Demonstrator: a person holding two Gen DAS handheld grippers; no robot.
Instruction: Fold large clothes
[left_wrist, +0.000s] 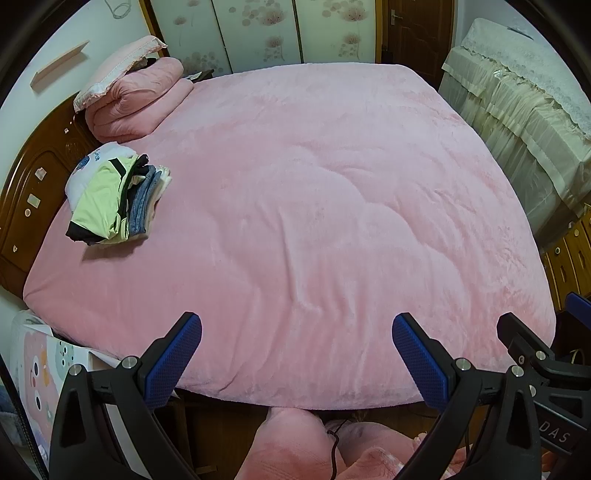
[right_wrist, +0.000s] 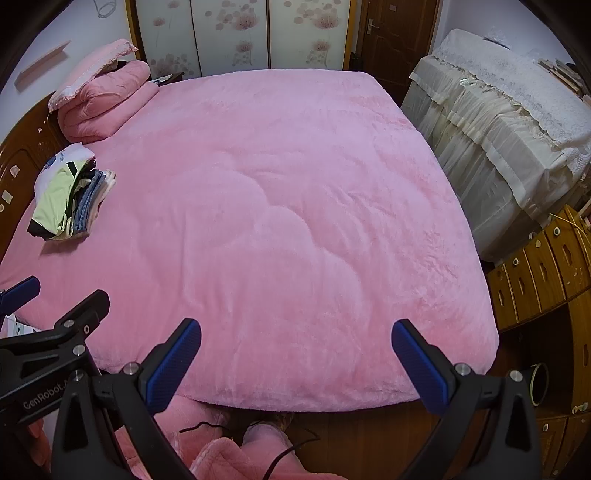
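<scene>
A stack of folded clothes (left_wrist: 114, 195), pale green, white and denim blue, lies at the left of the pink bed (left_wrist: 314, 206), near the headboard. It also shows in the right wrist view (right_wrist: 70, 199). My left gripper (left_wrist: 297, 332) is open and empty above the bed's near edge. My right gripper (right_wrist: 295, 336) is open and empty beside it, also over the near edge. The right gripper's fingers (left_wrist: 517, 332) show at the right of the left wrist view. The left gripper's fingers (right_wrist: 85, 306) show at the left of the right wrist view.
A folded pink quilt (left_wrist: 136, 99) and pillow (left_wrist: 118, 66) sit at the far left corner. A wooden headboard (left_wrist: 33, 199) runs along the left. A cloth-covered cabinet (right_wrist: 509, 129) and wooden drawers (right_wrist: 543, 273) stand to the right. Pink-clad legs (right_wrist: 236, 450) and a cable are below.
</scene>
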